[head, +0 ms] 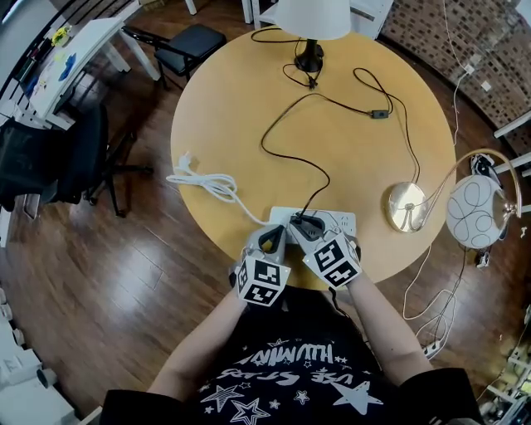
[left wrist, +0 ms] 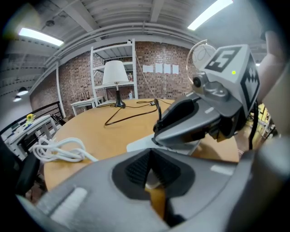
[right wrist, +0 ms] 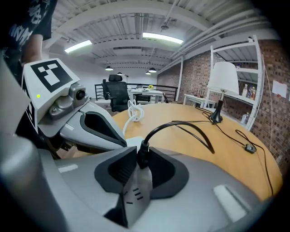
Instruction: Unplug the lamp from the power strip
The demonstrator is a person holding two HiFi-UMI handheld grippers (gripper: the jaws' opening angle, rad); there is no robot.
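Jaws of the right gripper [right wrist: 138, 165] were clamped on the black plug [right wrist: 142, 152] at the white power strip [head: 336, 221], near edge of the round table [head: 224, 108]. The left gripper [left wrist: 152, 172] pinched the strip's end. The lamp [head: 312, 17] stood opposite.

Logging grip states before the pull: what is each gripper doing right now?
Left gripper: jaws shut, tips at the power strip.
Right gripper: jaws shut on the lamp's black plug.

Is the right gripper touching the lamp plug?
Touching. The right gripper view shows the right gripper shut on the black lamp plug, pads pressing both sides.
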